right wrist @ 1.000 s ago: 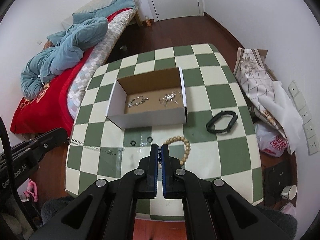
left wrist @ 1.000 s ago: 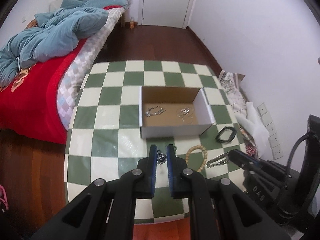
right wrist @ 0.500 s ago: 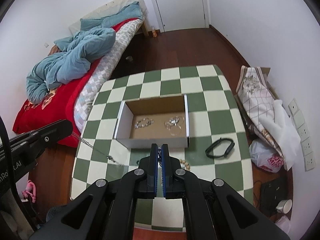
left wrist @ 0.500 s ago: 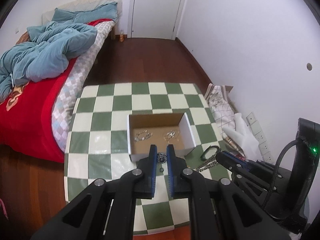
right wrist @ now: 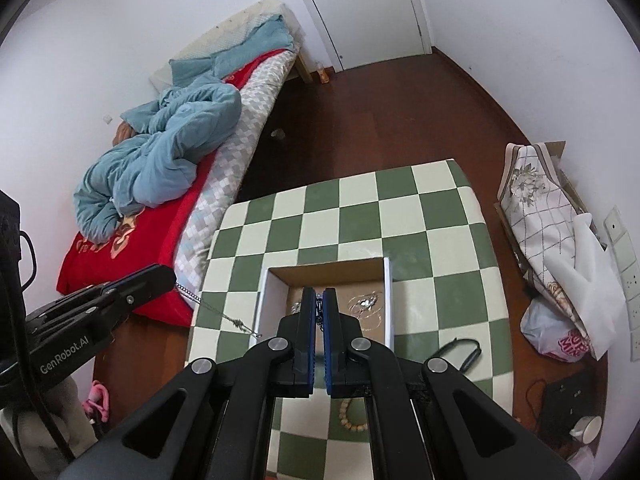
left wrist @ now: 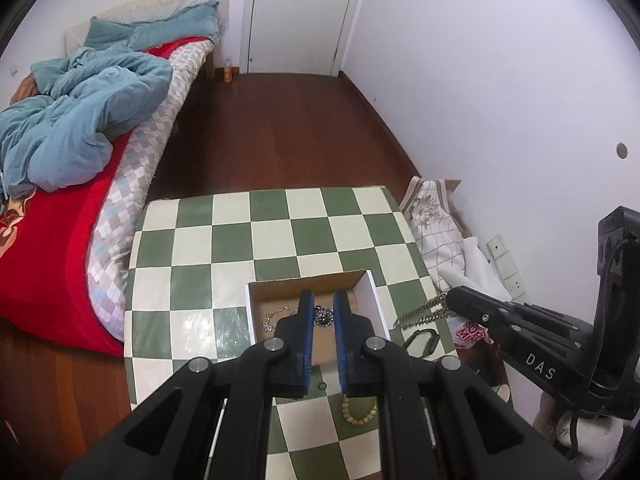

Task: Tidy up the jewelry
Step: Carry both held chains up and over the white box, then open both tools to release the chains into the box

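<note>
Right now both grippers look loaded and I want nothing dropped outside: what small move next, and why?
Probably lower the left gripper toward the cardboard box before opening: its dark pendant lines up with the box floor in its own view, but hangs above it. The right gripper is shut on a chain.

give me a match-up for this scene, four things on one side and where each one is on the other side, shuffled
Things:
1. bead bracelet
2. black band
3. thick chain
4. thin chain

Places:
a. hanging from the left gripper
b. on the table, right of the box
c. hanging from the right gripper
d. on the table, nearer the camera than the box

Pairs: 1-d, 2-b, 3-c, 4-a
</note>
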